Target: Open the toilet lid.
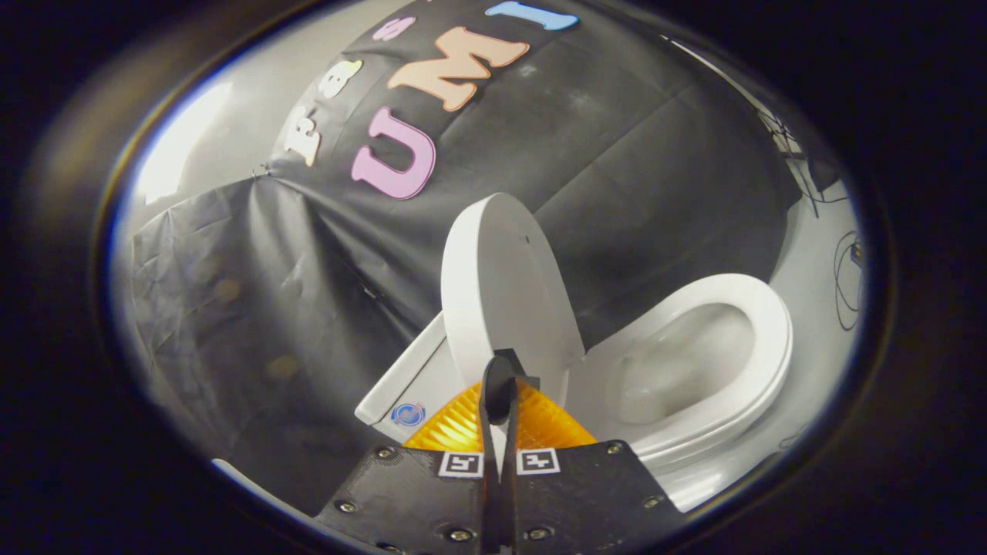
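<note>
The booth is walled with creased black cloth [254, 308], which hangs in folds from nine o'clock round to about two o'clock and takes up most of the background; behind its upper left corner a pale wall [231, 131] shows, washed out by a bright glare at ten o'clock. Low down, ahead of the fingers and a little left, at about seven o'clock of the toilet, lies the white cistern top [401, 378], tilted in this view, with a small round blue emblem near its edge that is too small to read. Just right of it the toilet lid [505, 285] stands raised and nearly upright, its smooth white inner face turned toward the camera and its top edge reaching up against the black cloth. The gripper [501, 385] sits right in front of the lid's lower edge, its fingers pressed together with only a thin slit between them; the tips overlap the lid's bottom rim, but whether they touch it or grip anything cannot be told. Farther right, at about three o'clock of the lid, the seat [771, 339] lies down over the open bowl [678, 362], whose inside is shaded and dim. Beyond the seat a light floor [817, 262] runs to the right, with dark cables [844, 277] looped on it and some blurred gear at two o'clock.
</note>
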Demonstrator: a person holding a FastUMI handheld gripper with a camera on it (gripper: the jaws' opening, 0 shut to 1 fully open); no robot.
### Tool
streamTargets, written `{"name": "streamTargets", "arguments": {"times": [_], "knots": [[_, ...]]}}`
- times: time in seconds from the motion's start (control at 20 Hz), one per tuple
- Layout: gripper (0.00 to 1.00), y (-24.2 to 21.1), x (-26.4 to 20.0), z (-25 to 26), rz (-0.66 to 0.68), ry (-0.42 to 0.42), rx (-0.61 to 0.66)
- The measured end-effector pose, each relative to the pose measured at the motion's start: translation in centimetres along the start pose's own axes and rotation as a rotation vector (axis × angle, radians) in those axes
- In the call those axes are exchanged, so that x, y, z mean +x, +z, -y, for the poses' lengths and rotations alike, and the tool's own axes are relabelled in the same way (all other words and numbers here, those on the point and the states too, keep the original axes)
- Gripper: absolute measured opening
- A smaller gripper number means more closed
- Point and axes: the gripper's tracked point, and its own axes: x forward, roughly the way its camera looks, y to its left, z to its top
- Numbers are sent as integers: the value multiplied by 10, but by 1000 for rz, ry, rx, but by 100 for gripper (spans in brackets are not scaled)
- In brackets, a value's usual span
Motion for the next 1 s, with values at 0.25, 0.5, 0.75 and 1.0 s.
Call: {"name": "streamTargets", "arguments": {"times": [0.25, 0.5, 0.75, 1.0], "knots": [[1, -2, 9, -23, 6, 23, -4], [2, -7, 19, -44, 6, 58, -18], [2, -15, 28, -65, -3, 79, -52], [2, -24, 43, -89, -13, 121, -67]]}}
